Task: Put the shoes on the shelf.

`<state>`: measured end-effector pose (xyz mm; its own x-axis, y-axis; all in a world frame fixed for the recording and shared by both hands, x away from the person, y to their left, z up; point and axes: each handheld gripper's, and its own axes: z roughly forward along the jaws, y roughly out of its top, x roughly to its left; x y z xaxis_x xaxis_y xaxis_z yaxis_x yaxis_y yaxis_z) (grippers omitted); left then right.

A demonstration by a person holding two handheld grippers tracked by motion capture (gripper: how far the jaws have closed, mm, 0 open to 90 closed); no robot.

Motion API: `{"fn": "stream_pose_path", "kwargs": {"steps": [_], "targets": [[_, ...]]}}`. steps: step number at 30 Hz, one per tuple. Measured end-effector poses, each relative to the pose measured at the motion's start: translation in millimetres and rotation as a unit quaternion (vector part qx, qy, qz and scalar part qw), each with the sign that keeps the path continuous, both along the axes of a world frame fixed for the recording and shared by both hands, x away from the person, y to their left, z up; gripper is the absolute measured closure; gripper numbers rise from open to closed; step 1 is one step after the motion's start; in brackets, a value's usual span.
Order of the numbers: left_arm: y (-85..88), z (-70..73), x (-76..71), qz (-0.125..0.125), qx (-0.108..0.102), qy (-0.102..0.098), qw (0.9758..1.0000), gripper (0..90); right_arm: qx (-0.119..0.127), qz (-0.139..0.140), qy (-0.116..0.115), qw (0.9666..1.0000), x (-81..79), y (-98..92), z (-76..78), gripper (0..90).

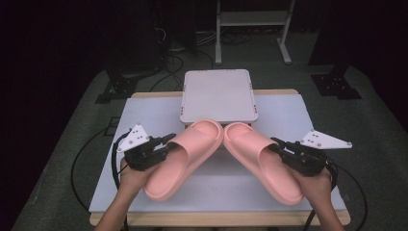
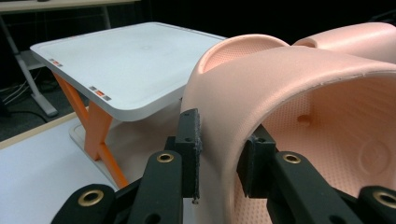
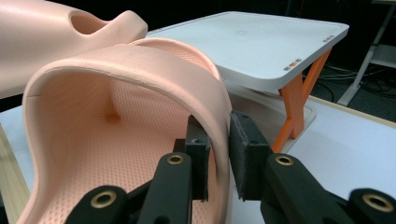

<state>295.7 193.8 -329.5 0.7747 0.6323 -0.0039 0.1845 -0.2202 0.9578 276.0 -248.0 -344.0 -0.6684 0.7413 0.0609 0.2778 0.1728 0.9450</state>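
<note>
Above a white-topped table (image 1: 159,108) in a darkened room, a person holds a pair of pink slides, one in each gripper. The left gripper (image 1: 163,144) clamps the side of the strap of the left slide (image 1: 185,156), its jaws closed on that wall; the right gripper (image 1: 279,147) grips the strap of the right slide (image 1: 262,161) the same way. The two toes meet in a V just in front of a white stand (image 1: 217,95) at the table's far edge, its flat top bare.

From the high view, both forearms enter at the bottom, cables trail from each tool, and grey three-cornered plates sit on top of them. The left gripper view brings out what the overhead camera hides: one black pad (image 2: 190,149) outside the strap and the other (image 2: 254,163) inside it, the dimpled footbed (image 2: 327,140), and the stand's orange legs (image 2: 95,135) over a lower white base. The right gripper view shows the same pinch from the other side, with small orange and grey marks (image 3: 294,64) on the stand's rim.

Wooden edging borders the tabletop. Beyond it lie grey floor, loose black cables and a pale metal frame (image 1: 252,29).
</note>
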Motion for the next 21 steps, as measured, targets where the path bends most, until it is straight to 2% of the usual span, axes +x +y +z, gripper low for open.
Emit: {"fn": "stream_pose_path", "kwargs": {"steps": [5, 21], "targets": [[0.7, 7.5, 3.7, 0.002, -0.005, 0.0, 1.0, 72.6, -0.002, -0.002, -0.002, 1.0, 2.5, 2.2, 9.6, 77.5], [0.1, 29.3, 17.4, 0.012, -0.003, -0.008, 0.9999, 72.6, -0.006, -0.014, -0.012, 0.9998, 14.7, 7.0, 33.5, 77.4]]}}
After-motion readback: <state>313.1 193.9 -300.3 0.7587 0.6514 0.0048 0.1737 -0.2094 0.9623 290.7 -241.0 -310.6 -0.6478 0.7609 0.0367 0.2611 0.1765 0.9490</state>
